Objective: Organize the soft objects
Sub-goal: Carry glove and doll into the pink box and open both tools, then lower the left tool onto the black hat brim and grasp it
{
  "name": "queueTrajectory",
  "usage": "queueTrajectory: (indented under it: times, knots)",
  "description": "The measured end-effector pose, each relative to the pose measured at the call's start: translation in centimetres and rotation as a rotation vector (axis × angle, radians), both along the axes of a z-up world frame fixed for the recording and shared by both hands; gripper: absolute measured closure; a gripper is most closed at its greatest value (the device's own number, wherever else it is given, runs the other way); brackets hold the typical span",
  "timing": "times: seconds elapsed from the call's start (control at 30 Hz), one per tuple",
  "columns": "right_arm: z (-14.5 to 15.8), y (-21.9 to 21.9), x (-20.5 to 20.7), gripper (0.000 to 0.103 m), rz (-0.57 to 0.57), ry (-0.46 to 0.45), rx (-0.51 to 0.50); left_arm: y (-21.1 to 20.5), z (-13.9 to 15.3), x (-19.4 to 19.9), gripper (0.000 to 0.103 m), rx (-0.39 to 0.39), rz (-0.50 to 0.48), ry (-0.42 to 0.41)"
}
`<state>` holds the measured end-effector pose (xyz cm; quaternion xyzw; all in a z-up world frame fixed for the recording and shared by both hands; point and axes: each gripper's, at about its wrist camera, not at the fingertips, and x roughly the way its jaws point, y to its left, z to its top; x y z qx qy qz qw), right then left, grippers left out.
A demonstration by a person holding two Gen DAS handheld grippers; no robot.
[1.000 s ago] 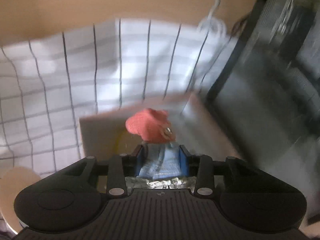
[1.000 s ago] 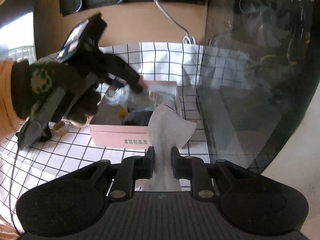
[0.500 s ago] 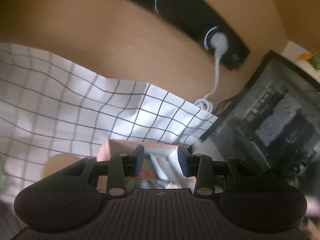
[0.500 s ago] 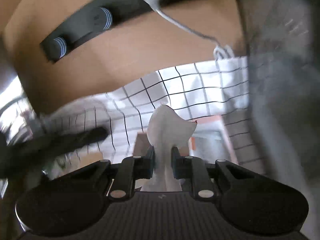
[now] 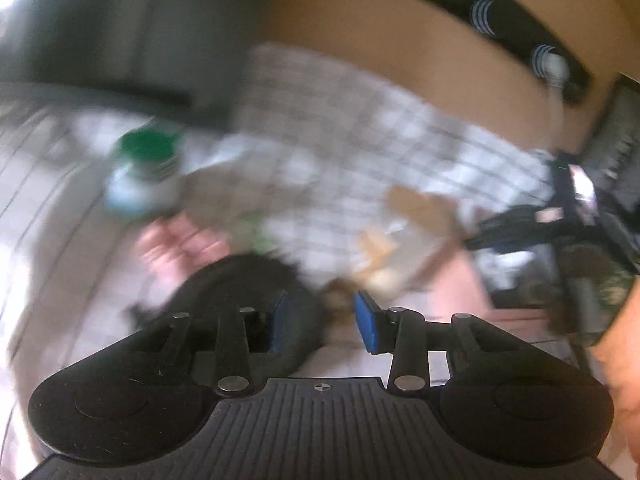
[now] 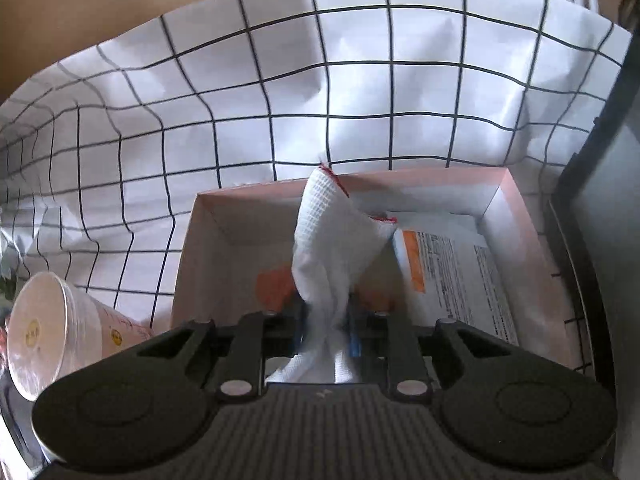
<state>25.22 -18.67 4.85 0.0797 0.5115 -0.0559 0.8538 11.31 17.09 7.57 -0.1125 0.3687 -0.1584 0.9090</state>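
My right gripper (image 6: 326,320) is shut on a white waffle cloth with red stitching (image 6: 336,240) and holds it over the open pink box (image 6: 516,208). The box holds an orange soft item (image 6: 274,288) and a white printed packet (image 6: 456,276). My left gripper (image 5: 320,316) is open and empty; its view is blurred. Below it lie a black soft object (image 5: 240,284) and a pink soft item (image 5: 180,240) on the checked cloth (image 5: 340,140). The other gripper (image 5: 560,216) shows at the right of the left wrist view.
A paper cup (image 6: 52,328) lies on its side left of the box. A dark panel (image 6: 608,200) stands at the right. A green-capped bottle (image 5: 144,168) and brown paper bits (image 5: 416,204) lie on the cloth. A wall socket strip (image 5: 500,28) runs behind.
My left gripper let go of the pink and blue soft item into the box, opened, and swung left. My right gripper moved over the box with the white cloth.
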Motion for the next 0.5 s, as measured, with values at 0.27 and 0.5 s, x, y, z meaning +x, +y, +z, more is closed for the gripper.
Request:
queueTrajectory:
  times: [0.27, 0.5]
  knots:
    - [3.1, -0.3, -3.3, 0.021, -0.029, -0.134, 0.004, 4.6, -1.4, 0.4, 0.062, 0.019, 0.137, 0.002]
    - [6.5, 2.3, -8.5, 0.021, 0.035, -0.267, -0.134, 4.2, -2.1, 1.4, 0.062, 0.088, 0.093, 0.023]
